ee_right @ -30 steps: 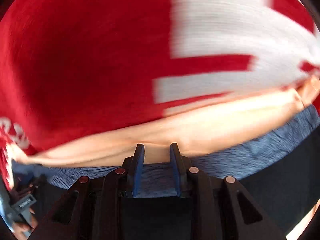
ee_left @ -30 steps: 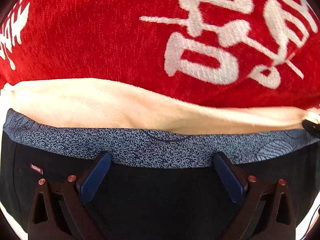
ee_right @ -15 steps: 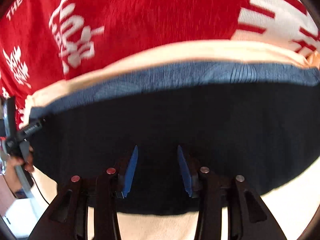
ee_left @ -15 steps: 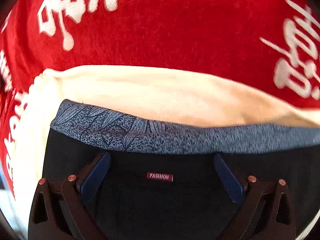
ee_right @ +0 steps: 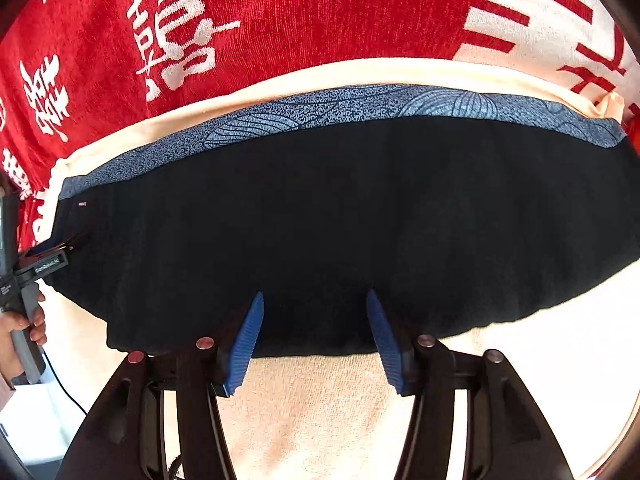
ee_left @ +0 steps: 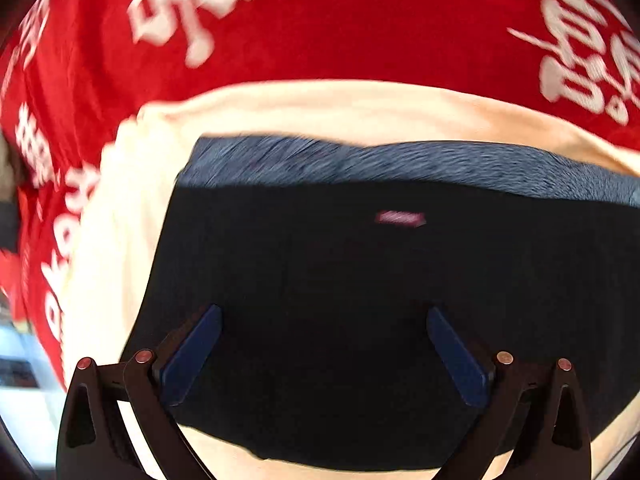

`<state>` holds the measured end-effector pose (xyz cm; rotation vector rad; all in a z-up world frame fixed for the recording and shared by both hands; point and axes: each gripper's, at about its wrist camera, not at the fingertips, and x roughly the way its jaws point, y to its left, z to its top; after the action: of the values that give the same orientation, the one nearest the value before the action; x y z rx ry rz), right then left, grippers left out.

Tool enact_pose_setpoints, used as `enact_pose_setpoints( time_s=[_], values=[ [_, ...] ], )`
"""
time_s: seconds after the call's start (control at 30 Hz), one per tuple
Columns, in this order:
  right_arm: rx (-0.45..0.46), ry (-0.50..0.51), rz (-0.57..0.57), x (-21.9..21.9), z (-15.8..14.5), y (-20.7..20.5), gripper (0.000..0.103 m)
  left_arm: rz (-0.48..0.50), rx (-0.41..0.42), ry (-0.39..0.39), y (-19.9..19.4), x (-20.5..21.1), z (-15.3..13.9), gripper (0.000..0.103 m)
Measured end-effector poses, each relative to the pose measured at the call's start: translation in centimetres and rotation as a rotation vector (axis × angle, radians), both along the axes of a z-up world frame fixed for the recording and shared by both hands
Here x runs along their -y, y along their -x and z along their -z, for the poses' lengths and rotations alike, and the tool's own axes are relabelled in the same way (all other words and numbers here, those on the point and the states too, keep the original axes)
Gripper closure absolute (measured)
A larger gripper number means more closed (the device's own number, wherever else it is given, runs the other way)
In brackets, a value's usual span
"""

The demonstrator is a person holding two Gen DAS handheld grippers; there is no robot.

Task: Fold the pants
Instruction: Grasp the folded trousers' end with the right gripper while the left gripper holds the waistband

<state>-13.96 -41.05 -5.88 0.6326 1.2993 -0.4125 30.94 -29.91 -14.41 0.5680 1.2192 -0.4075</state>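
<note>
Both claws — left gripper (ee_left: 322, 354), right gripper (ee_right: 314, 338) — now gape empty, backed off the pants (ee_right: 340, 220).

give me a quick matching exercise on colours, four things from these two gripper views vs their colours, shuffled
Things:
1. pants
2. waistband
3. cloth with white characters
4. towel under the pants

Colours:
a. cream
b. black
c. red
d. speckled blue-grey

Pairs: 1-b, 2-d, 3-c, 4-a
</note>
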Motion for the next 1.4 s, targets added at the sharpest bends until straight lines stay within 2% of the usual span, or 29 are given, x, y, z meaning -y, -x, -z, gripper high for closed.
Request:
enact_pose_setpoints(
  time_s=[0.1,0.17,0.3,0.43,0.5,0.63,0.73,0.8,0.9,1.03,1.17,1.4],
  values=[
    [-0.006,-0.028,0.030,-0.5,-0.4,0.4,0.045,-0.044,-0.028,-0.025,0.3,-0.7,-0.5,0.000],
    [-0.010,-0.053,0.053,-0.4,-0.4,1.1,0.045,-0.032,-0.056,-0.029,1.3,-0.6,-0.4,0.000],
    [-0.044,-0.109,0.092,-2.0,-0.6,3.3,0.045,0.054,-0.104,-0.002,6.3,1.1,0.0,0.000],
    [-0.062,-0.140,0.128,-2.0,-1.0,7.5,0.044,0.158,-0.142,0.015,11.0,4.0,0.1,0.000],
    [-0.068,-0.157,0.151,-1.5,-0.7,8.1,0.045,0.204,-0.157,0.024,13.3,5.8,0.2,0.000],
    [-0.069,-0.170,0.191,-1.2,-1.0,10.2,0.045,0.214,-0.158,0.041,15.2,8.6,0.3,0.000],
    [-0.067,-0.174,0.212,-0.8,-0.9,11.2,0.045,0.180,-0.168,0.008,15.5,10.2,1.5,0.000],
    [-0.060,-0.180,0.234,-0.3,-1.0,12.1,0.045,0.209,-0.150,-0.017,16.8,10.8,2.2,0.000],
    [-0.047,-0.192,0.264,0.2,-1.1,13.1,0.045,0.265,-0.075,-0.028,18.7,11.1,1.7,0.000],
    [-0.029,-0.218,0.300,1.1,-1.2,15.0,0.045,0.248,-0.103,-0.052,19.0,12.1,0.9,0.000],
    [-0.002,-0.242,0.344,2.1,-1.1,16.4,0.045,0.237,-0.118,-0.008,19.9,13.7,-0.9,0.000],
    [0.080,-0.281,0.462,5.9,-1.6,19.9,0.045,0.321,-0.120,0.057,24.8,20.5,-2.1,0.000]
  ],
)
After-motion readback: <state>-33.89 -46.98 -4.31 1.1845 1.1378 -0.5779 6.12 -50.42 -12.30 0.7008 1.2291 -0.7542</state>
